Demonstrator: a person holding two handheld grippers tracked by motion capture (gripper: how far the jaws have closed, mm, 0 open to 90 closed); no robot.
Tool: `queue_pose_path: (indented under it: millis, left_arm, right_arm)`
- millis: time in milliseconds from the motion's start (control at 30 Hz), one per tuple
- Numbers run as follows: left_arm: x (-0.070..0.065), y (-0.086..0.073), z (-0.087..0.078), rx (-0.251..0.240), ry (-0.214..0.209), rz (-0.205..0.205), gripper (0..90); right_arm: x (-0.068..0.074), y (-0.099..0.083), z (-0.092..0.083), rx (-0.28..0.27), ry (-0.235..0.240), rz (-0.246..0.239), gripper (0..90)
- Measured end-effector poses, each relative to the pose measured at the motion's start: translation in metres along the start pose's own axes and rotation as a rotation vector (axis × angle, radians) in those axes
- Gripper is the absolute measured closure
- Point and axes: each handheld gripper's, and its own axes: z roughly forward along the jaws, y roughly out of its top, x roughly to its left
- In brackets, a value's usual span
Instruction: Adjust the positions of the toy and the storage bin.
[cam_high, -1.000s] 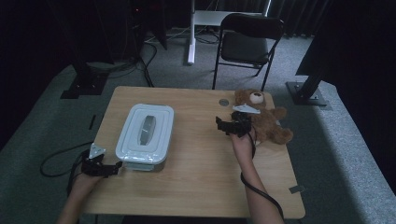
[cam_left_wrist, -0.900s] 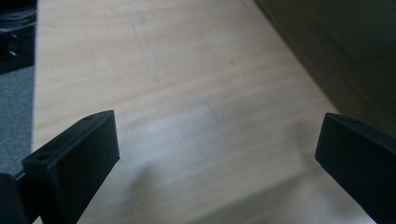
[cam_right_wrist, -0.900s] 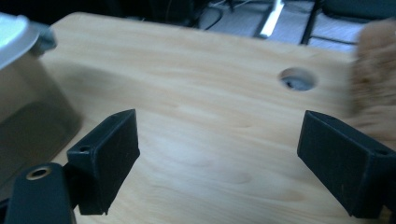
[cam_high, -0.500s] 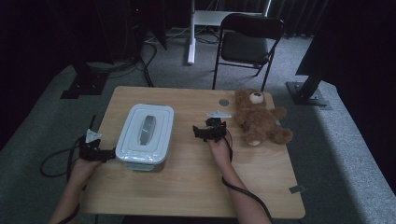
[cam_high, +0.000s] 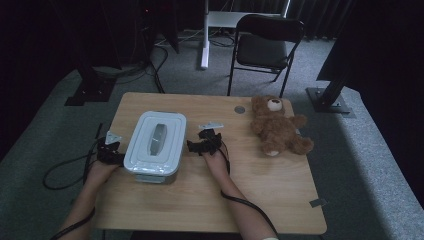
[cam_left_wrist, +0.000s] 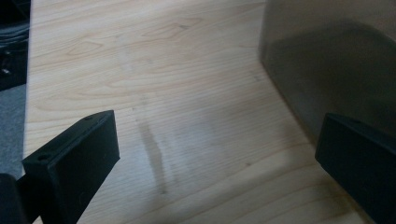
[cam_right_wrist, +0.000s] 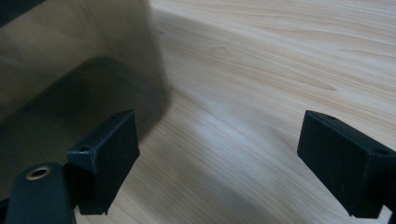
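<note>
Wooden table (cam_high: 280, 185), lidded white box (cam_high: 155, 145) at its left-centre flanked by left gripper (cam_high: 111, 150) and right gripper (cam_high: 200, 145), both sets of jaws spread wide and empty, nothing grasped yet, lid on, teddy bear (cam_high: 277, 125) untouched apart at right

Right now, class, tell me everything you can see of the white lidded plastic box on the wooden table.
The white rounded-rectangular plastic box stands upright on the left part of the light wooden table. Its white lid is on, with a long grey recessed handle along the middle. The walls below look translucent grey. The left gripper and right gripper, both open, flank its sides; whether either touches it cannot be told.
</note>
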Motion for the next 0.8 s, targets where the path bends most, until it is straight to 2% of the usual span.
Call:
queue_pose_path:
  millis: [33,133,167,233,300,400,633,800]
  left_arm:
    - [-0.002,0.0,0.0,0.001,-0.005,0.002,0.4]
    - [-0.006,0.001,-0.002,0.004,-0.013,0.009,0.4]
    - [-0.012,0.003,-0.004,0.001,-0.021,0.018,0.4]
    - [-0.018,0.004,-0.005,0.002,-0.007,0.025,0.4]
    - [-0.022,0.006,-0.006,0.002,-0.005,0.02,0.4]
    - [-0.031,0.006,-0.008,0.015,-0.028,0.019,0.4]
    - [-0.054,0.011,-0.011,0.043,-0.023,0.077,0.4]
    - [-0.063,0.012,-0.011,0.049,-0.034,0.074,0.4]
  right_arm:
    - [0.001,0.001,0.001,-0.007,0.014,0.001,12.0]
    - [0.003,0.003,0.001,-0.008,0.017,-0.003,12.0]
    - [0.005,0.005,0.0,-0.014,0.03,-0.007,12.0]
    - [0.005,0.006,-0.001,-0.015,0.011,-0.016,12.1]
    - [0.002,0.006,-0.002,-0.004,0.023,-0.005,12.1]
    - [-0.003,0.005,-0.003,0.011,0.029,-0.008,12.9]
    - [-0.014,0.0,-0.011,-0.009,0.043,-0.005,14.4]
    - [-0.019,-0.005,-0.018,0.001,0.053,-0.007,15.4]
